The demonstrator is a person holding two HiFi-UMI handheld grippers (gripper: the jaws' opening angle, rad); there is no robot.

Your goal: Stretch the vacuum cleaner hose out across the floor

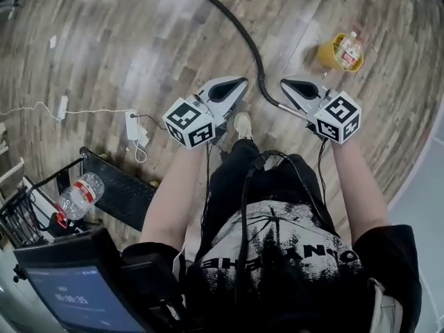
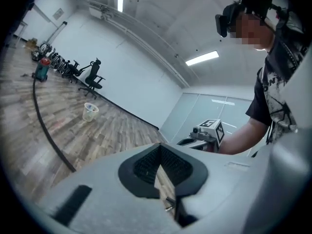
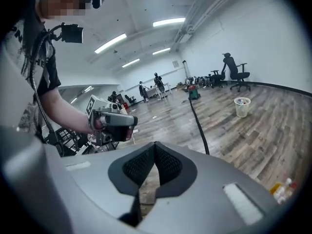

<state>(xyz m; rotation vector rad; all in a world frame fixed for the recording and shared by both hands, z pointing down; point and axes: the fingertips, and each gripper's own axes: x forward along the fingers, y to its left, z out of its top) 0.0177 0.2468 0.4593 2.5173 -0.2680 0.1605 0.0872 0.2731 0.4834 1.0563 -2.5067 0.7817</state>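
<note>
The black vacuum hose (image 1: pixel 239 30) lies on the wooden floor, curving from the top of the head view down to an end between my two grippers. In the left gripper view the hose (image 2: pixel 43 123) runs back to the vacuum cleaner (image 2: pixel 42 68) at the far wall. The right gripper view also shows the hose (image 3: pixel 198 123) and the vacuum cleaner (image 3: pixel 193 93). My left gripper (image 1: pixel 236 86) is shut and empty, just left of the hose end. My right gripper (image 1: pixel 292 85) is shut and empty, just right of it. Neither touches the hose.
A yellow container with a bottle (image 1: pixel 339 51) stands on the floor to the right. A white charger and cable (image 1: pixel 132 125) lie to the left, by a black cart (image 1: pixel 114 186) holding a water bottle. A pale bin (image 3: pixel 242 107), office chairs (image 2: pixel 92 77) and distant people (image 3: pixel 146 89) stand farther off.
</note>
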